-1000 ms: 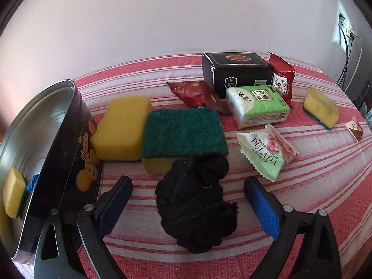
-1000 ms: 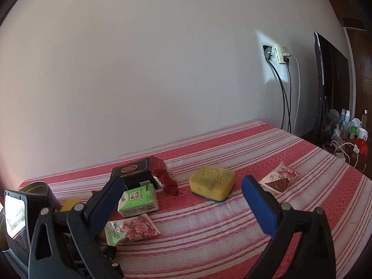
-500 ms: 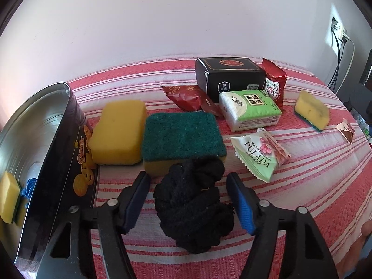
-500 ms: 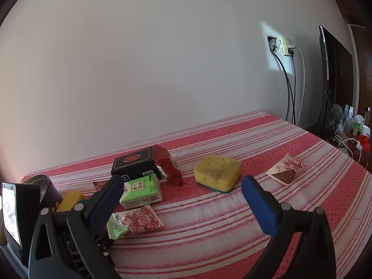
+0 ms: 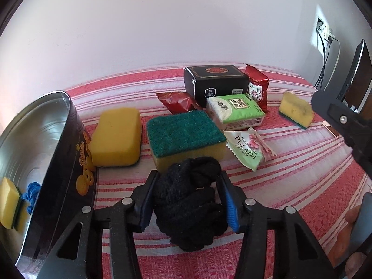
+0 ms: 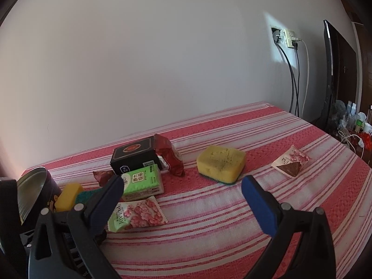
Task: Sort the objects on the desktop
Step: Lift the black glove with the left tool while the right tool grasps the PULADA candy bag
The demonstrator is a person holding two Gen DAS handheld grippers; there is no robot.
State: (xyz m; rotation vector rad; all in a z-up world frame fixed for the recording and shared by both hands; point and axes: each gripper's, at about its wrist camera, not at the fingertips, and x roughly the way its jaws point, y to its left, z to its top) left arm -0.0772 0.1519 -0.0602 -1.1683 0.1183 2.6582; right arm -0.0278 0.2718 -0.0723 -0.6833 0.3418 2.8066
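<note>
A black knitted bundle (image 5: 188, 200) lies on the red striped cloth at the front. My left gripper (image 5: 188, 179) is closing on it, and both blue pads touch its sides. Just behind it sit a green-topped sponge (image 5: 183, 132) and a plain yellow sponge (image 5: 116, 137). At the left an open metal tin (image 5: 67, 144) holds a small sponge (image 5: 8, 200) and a blue cloth (image 5: 31, 195). My right gripper (image 6: 183, 193) hangs open above the cloth with nothing between its fingers; a yellow sponge (image 6: 220, 164) lies beyond it.
Behind stand a black box (image 5: 214, 81), a green tissue pack (image 5: 234, 111), two red packets (image 5: 176, 101) and a marshmallow packet (image 5: 248, 148). A brown packet (image 6: 290, 162) lies far right. A monitor (image 6: 330, 74) and wall cables border the right edge.
The left jaws came in from wide open until they met the sides of the black bundle. The right gripper stayed open and barely moved.
</note>
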